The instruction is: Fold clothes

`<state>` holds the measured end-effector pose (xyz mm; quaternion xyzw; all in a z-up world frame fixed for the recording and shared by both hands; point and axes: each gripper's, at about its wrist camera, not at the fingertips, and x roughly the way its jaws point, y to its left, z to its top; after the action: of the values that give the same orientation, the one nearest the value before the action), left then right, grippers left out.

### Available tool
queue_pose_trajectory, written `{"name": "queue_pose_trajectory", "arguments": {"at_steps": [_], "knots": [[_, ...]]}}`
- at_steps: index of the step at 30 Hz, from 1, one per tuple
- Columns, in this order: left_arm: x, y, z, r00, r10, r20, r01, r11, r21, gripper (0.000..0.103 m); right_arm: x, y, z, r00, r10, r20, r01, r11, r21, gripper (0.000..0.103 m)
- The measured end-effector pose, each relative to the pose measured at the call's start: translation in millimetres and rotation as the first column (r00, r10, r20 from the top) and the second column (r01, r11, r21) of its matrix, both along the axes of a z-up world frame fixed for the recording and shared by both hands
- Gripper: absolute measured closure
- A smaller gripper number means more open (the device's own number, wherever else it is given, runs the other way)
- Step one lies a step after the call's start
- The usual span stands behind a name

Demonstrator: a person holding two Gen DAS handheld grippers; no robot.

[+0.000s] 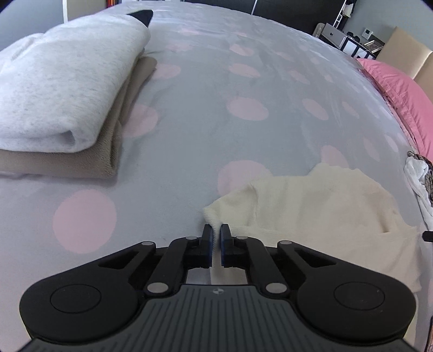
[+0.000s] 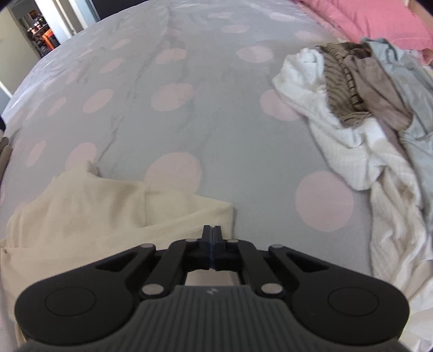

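Note:
A cream knit garment [image 1: 311, 205] lies partly folded on the grey bedspread with pink dots [image 1: 216, 108]. My left gripper [image 1: 216, 232] is shut on the garment's left corner, with cloth pinched between its fingers. In the right wrist view the same cream garment [image 2: 94, 211] lies low left. My right gripper [image 2: 212, 232] has its fingers pressed together on the garment's right edge. Both grippers sit low over the bed.
A folded stack, a light grey sweater [image 1: 62, 84] on a beige piece [image 1: 119, 127], lies at the left. A heap of unfolded clothes [image 2: 365, 108] lies at the right by a pink pillow [image 2: 379, 21]. Furniture [image 1: 349, 40] stands beyond the bed.

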<state>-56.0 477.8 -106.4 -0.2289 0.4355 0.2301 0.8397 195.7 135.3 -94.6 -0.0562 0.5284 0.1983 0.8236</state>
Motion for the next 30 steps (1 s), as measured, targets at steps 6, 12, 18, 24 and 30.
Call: {"name": "queue_pose_trajectory", "arguments": {"at_steps": [6,12,18,24,30], "knots": [[3.6,2.8,1.0,1.000,0.015,-0.014,-0.015,1.000,0.014,0.099,6.3,-6.6,-6.2,0.999,-0.029,-0.044,0.029,1.000,-0.001,0.103],[-11.0,-0.5,9.8,0.999,0.016,-0.051,-0.011,0.996,0.093,0.084,-5.4,-10.0,-2.4,0.998,0.008,-0.059,-0.009,1.000,-0.007,0.097],[-40.6,-34.4,14.9,0.985,-0.163,-0.062,0.170,0.978,0.120,0.076,-18.2,-27.1,-2.4,0.998,0.023,-0.063,-0.023,1.000,-0.011,0.088],[-66.3,-78.8,7.1,0.923,-0.374,-0.096,0.384,0.914,0.130,0.059,-24.3,-58.5,-7.3,0.992,-0.026,-0.121,0.036,0.996,0.081,0.073],[-76.1,-121.4,-6.4,0.844,-0.508,-0.172,0.536,0.818,0.208,0.059,-23.3,-74.7,-16.6,0.976,-0.101,-0.195,0.137,0.974,0.180,0.072]]}}
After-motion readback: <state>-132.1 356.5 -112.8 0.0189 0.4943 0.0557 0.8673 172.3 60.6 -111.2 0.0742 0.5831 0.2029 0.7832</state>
